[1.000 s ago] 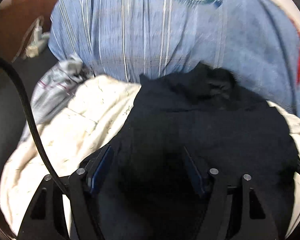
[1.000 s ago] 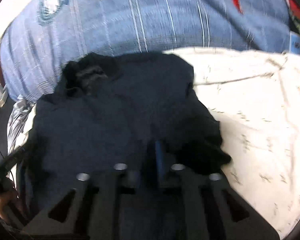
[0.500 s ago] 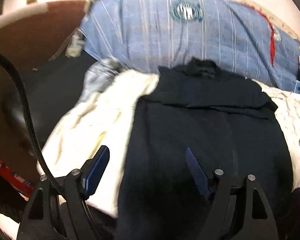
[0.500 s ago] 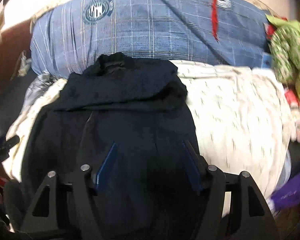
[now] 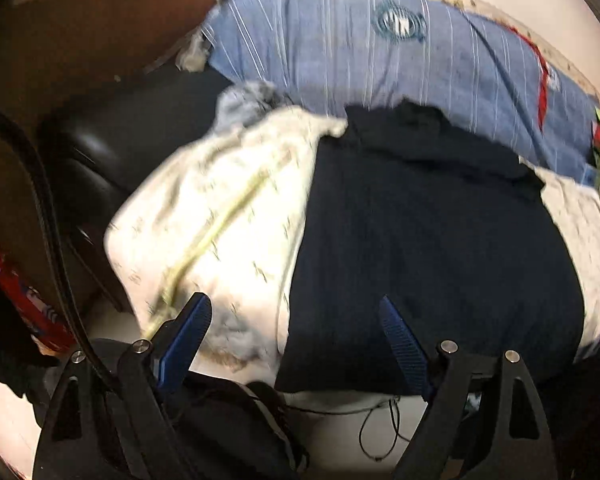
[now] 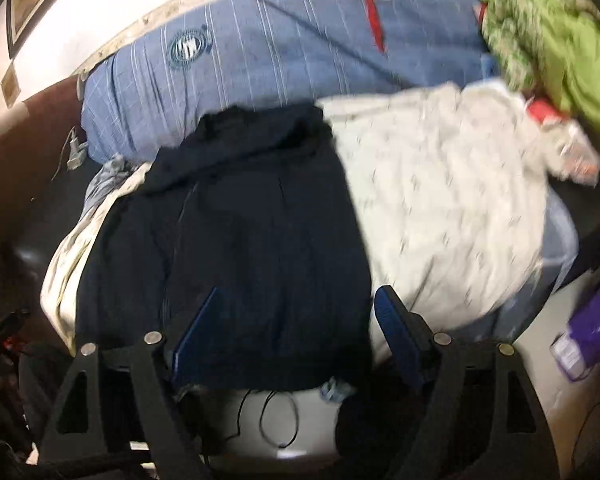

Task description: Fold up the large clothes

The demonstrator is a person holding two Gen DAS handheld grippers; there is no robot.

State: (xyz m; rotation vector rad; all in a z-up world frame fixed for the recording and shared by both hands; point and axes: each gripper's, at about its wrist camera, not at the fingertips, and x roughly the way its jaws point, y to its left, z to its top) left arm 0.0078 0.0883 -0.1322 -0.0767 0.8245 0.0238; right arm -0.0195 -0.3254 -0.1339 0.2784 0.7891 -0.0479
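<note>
A dark garment (image 5: 420,248) lies on a cream sheet (image 5: 228,216) before a blue pillow (image 5: 380,52); green cloth (image 6: 548,40) blurs beside it; left gripper (image 5: 292,332) and right gripper (image 6: 296,320) gape, empty.

In the right wrist view the folded garment (image 6: 260,248) lies on a spread sheet (image 6: 452,216) that extends toward 3 o'clock, a bolster pillow (image 6: 268,52) lies behind both at 12 o'clock, and crumpled clothes (image 6: 552,44) sit at 1 o'clock
</note>
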